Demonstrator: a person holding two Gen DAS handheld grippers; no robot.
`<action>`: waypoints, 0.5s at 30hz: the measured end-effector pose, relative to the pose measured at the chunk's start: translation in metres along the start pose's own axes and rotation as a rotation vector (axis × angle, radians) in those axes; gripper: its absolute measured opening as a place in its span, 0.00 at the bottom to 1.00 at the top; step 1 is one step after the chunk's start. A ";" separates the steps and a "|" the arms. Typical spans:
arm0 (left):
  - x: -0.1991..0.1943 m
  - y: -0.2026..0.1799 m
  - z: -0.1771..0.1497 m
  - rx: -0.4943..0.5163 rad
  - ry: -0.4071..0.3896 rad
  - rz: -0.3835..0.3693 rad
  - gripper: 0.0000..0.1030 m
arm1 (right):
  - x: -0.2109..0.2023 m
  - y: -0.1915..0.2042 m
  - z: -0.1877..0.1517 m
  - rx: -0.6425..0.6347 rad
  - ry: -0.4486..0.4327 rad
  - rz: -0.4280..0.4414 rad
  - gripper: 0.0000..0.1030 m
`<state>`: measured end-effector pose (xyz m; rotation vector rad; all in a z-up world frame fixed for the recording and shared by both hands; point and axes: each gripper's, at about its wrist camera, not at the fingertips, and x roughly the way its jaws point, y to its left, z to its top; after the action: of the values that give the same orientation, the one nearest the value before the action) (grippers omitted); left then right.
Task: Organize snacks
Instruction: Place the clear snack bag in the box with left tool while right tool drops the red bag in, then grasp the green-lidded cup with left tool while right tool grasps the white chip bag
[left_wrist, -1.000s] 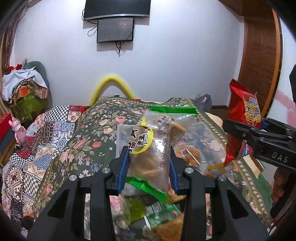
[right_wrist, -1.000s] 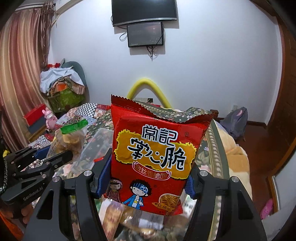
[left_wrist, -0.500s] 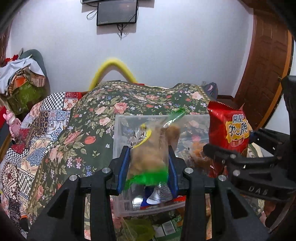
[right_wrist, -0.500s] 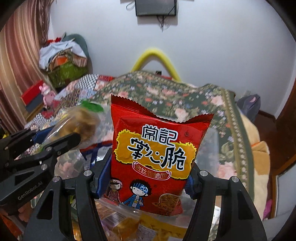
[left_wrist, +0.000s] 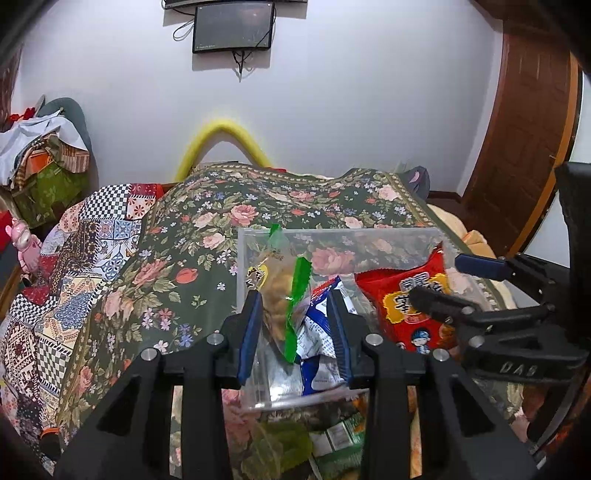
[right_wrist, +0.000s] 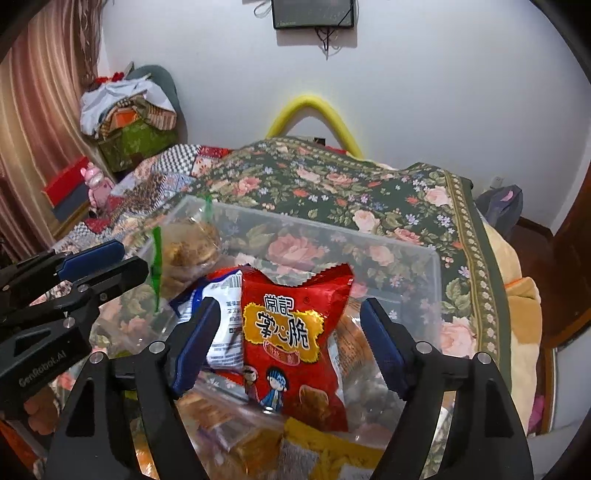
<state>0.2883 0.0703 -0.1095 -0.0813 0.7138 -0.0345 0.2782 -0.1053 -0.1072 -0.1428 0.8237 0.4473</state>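
A clear plastic bin (left_wrist: 332, 236) sits on the floral bedspread. My left gripper (left_wrist: 293, 299) is shut on a clear bag of brown snacks (left_wrist: 277, 295) with a green seal strip, held low in the bin's left part. Behind it lies a blue-and-white packet (left_wrist: 317, 325). My right gripper (right_wrist: 291, 306) is opening, and the red noodle-snack bag (right_wrist: 291, 332) stands inside the bin (right_wrist: 332, 229) between its pads with a gap on each side. The right wrist view shows the left gripper (right_wrist: 129, 258) and its clear bag (right_wrist: 188, 247) at the left.
Several loose snack packets (right_wrist: 240, 435) lie in the bin's front part and on the bedspread (left_wrist: 221, 221) just before it. A patchwork quilt (left_wrist: 74, 266) lies to the left. A yellow foam arch (left_wrist: 221, 129) stands at the wall, and a wooden door (left_wrist: 524, 129) is on the right.
Both grippers sank toward the bin. The right jaws spread and let go of the red bag, which now stands in the bin. The clear bag came down into the bin's left side.
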 end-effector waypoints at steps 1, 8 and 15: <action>-0.004 0.001 0.000 0.000 -0.004 -0.001 0.35 | -0.006 -0.001 0.000 0.001 -0.013 -0.003 0.73; -0.031 0.002 -0.011 0.025 -0.007 -0.009 0.43 | -0.047 -0.012 -0.008 0.026 -0.098 0.002 0.77; -0.043 0.009 -0.035 0.023 0.032 -0.021 0.44 | -0.071 -0.023 -0.032 0.043 -0.125 -0.014 0.79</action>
<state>0.2331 0.0793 -0.1090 -0.0663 0.7443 -0.0643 0.2248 -0.1588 -0.0781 -0.0793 0.7086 0.4210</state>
